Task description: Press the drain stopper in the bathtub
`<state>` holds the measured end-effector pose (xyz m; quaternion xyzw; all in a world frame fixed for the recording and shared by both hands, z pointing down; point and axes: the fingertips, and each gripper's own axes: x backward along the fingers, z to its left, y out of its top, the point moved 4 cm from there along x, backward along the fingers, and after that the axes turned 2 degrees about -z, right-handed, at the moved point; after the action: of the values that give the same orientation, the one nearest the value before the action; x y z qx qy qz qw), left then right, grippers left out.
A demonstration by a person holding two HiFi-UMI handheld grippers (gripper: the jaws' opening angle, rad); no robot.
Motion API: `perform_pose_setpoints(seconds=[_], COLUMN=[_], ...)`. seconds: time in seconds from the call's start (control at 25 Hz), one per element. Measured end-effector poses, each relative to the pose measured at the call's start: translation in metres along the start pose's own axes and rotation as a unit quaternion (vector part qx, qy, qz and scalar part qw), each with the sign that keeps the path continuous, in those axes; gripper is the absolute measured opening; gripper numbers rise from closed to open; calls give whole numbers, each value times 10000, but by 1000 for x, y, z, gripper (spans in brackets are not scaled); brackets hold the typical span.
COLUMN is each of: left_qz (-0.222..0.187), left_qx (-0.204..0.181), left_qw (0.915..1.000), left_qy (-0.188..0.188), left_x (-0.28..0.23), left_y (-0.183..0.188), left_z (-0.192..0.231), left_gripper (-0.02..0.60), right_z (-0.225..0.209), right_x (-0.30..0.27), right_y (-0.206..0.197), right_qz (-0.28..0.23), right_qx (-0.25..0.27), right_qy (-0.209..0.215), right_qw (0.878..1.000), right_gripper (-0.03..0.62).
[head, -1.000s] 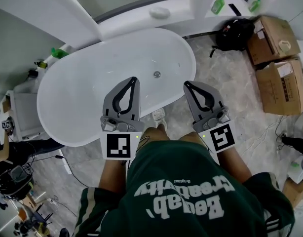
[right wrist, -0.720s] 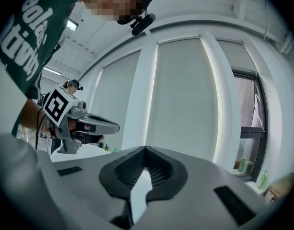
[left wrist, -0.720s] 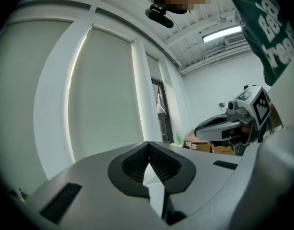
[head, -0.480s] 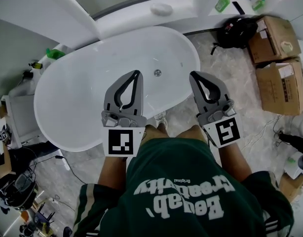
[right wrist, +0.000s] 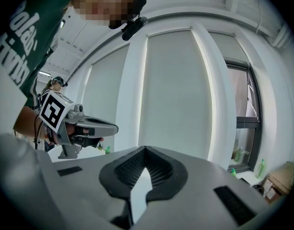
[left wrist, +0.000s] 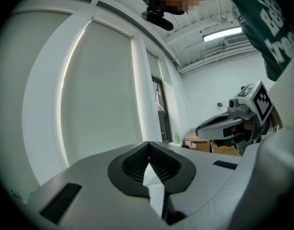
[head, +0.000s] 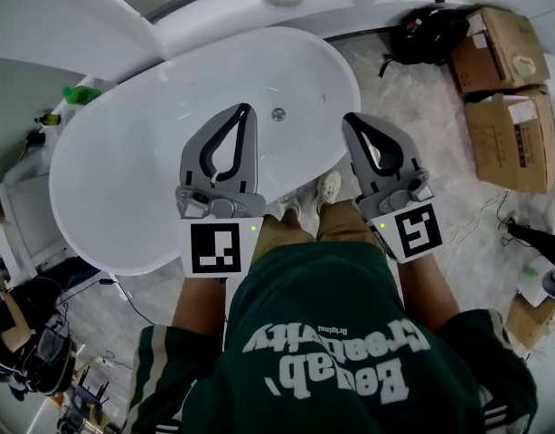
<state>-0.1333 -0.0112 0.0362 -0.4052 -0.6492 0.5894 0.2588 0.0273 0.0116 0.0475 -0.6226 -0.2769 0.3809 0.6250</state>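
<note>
With jaws shut on nothing, the grey left gripper [head: 246, 111] or right gripper [head: 348, 120] should descend squarely onto the white oval bathtub's [head: 124, 174] small round metal drain stopper [head: 278, 114].

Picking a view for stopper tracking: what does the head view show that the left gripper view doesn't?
Head view only: the bathtub, its drain stopper, the floor. Left gripper view only: tall pale panels, a ceiling light. Both: the left gripper, jaws shut; the right gripper; cardboard boxes.
</note>
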Motion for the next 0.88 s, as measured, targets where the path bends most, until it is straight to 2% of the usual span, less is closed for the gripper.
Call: perform_pose_setpoints(seconds=[0.28, 0.44, 0.68, 0.88], left_qz=[111, 40, 612, 892], left_qx=[25, 328, 234, 165], left_qw=[9999, 9995, 9978, 9959], left_qy=[-11, 16, 105, 24], left_x=[-25, -45, -81, -117], left_y=[4, 10, -8, -32], left_z=[-17, -29, -42, -51], left_gripper=[9, 9, 8, 9], right_z=[-36, -55, -86, -108], right_x=[1, -4, -18, -32], right_y=[-5, -18, -49, -100], right_qz=[-54, -74, -75, 112], right_qx=[-70, -325, -544, -687], right_qy=[50, 263, 683, 1044], right_qw=[9999, 9991, 9962, 9921], right_gripper=[14, 14, 14, 14])
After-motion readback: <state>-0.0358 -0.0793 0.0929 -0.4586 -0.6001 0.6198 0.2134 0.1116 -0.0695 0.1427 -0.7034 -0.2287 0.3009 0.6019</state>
